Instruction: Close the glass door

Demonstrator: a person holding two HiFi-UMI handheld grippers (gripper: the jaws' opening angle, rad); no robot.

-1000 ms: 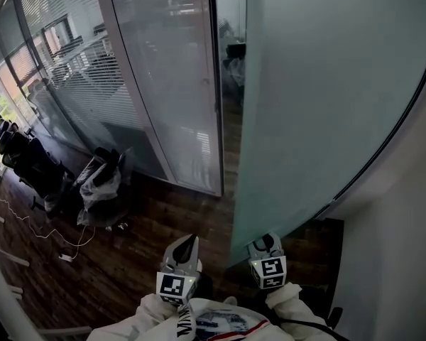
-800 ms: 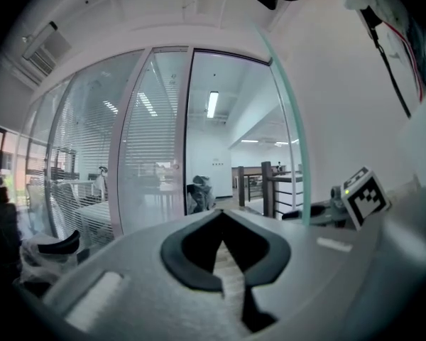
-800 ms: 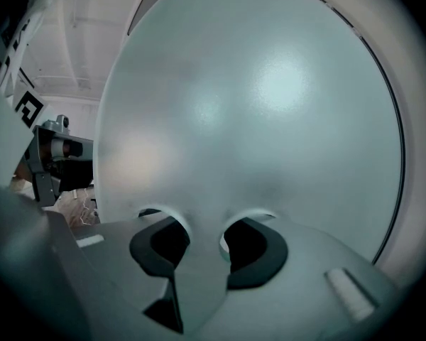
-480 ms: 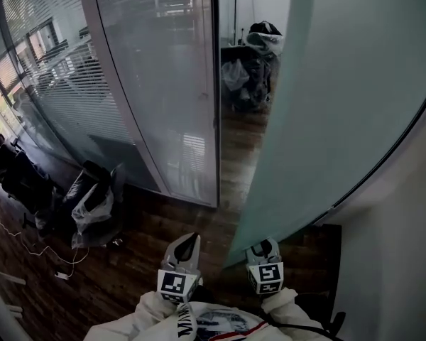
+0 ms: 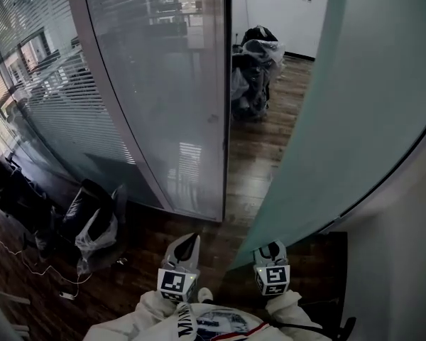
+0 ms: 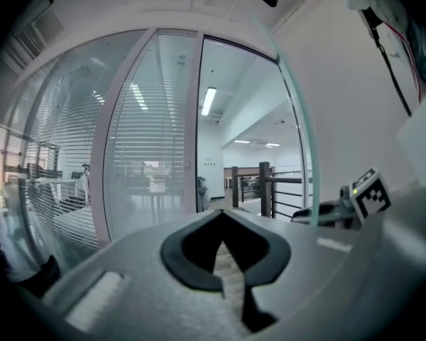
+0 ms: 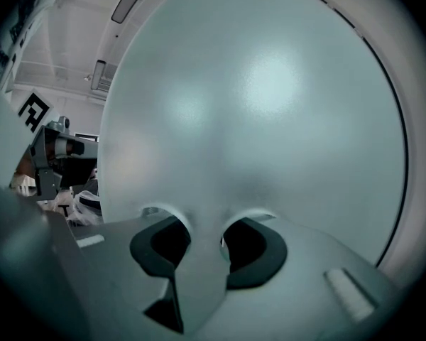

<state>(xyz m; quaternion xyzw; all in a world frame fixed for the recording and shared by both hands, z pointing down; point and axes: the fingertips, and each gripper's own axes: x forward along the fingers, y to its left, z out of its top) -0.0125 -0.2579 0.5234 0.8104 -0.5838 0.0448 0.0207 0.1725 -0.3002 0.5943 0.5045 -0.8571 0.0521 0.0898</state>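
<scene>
The frosted glass door fills the right of the head view, its free edge slanting down to my right gripper. In the right gripper view the door's edge runs between the two jaws of the right gripper, which are shut on it. My left gripper hangs beside it to the left, apart from the door. In its own view the left gripper is shut with nothing in it. The door's edge stands to its right, and the doorway is open ahead.
A fixed glass panel with blinds and its frame post bound the doorway's left side. Bagged things stand on the wooden floor beyond. Black chairs and plastic bags lie at left. A white wall stands close at right.
The gap between the door's edge and the fixed panel shows much wider, and more of the room beyond has come into view. Both grippers stayed low in the picture, the right one shifting slightly right.
</scene>
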